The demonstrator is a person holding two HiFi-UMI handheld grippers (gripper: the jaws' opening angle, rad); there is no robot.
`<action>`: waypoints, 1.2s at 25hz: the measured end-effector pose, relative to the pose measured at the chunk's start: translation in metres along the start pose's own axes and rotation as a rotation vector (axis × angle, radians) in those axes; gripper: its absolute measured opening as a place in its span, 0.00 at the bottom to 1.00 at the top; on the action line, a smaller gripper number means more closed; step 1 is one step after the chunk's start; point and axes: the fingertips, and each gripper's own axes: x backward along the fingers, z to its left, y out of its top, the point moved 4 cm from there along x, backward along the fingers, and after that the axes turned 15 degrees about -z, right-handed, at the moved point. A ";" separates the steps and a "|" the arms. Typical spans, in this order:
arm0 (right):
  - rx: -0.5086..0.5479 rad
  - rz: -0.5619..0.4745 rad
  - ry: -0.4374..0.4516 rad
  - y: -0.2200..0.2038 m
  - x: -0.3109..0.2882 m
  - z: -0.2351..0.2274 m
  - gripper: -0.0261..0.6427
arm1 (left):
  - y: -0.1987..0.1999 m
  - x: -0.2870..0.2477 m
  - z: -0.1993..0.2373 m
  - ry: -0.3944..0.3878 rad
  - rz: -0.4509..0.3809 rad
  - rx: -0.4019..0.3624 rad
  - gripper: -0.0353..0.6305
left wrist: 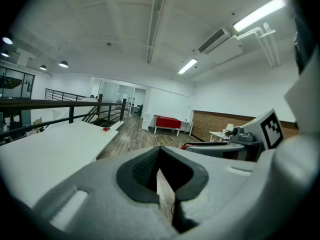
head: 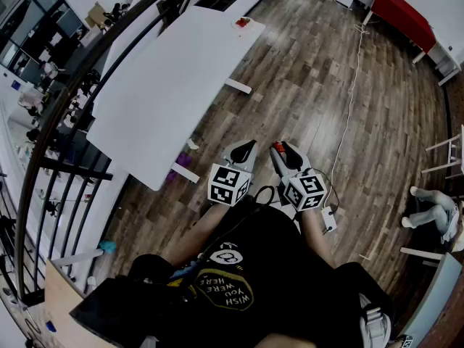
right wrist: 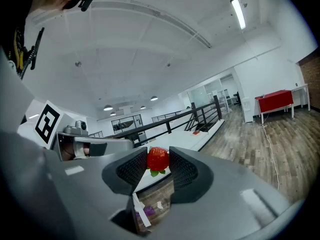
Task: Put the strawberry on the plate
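Wooden plank floor (head: 319,85), matt table (head: 167,85)

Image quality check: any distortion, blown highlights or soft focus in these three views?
Head view: strong fisheye, the railing bows into an arc, white table washed out. Left gripper view: ceiling light strip blown out, corners vignetted black. Right gripper view: strawberry between the fingers sharp, corners dark too.

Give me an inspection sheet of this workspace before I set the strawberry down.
Surface: long white table.
Job's things: strawberry held; small red item at the table's far end, plate not discernible.
Clutter: small purple thing on the floor by a table leg.
Grippers: right hand-held gripper shut on the strawberry; left hand-held gripper shut, empty.
Cables: white cable across the floor.
Surroundings: wood floor, black railing, red table.
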 end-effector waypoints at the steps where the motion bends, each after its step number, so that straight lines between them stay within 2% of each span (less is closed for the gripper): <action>1: -0.002 -0.003 0.002 0.001 -0.001 0.001 0.25 | 0.000 0.000 0.001 0.000 0.000 -0.002 0.06; 14: -0.006 -0.018 -0.005 0.002 -0.004 -0.003 0.25 | -0.004 -0.008 0.001 -0.023 0.009 -0.006 0.06; 18: 0.023 -0.022 -0.024 0.005 -0.001 -0.007 0.25 | -0.007 -0.015 -0.004 -0.042 0.022 -0.011 0.06; 26: 0.000 -0.016 -0.059 0.003 -0.001 -0.021 0.25 | -0.009 -0.028 -0.009 -0.073 0.035 -0.019 0.06; 30: -0.004 0.006 -0.054 -0.002 -0.018 -0.023 0.25 | -0.009 -0.030 0.008 -0.050 0.039 -0.006 0.06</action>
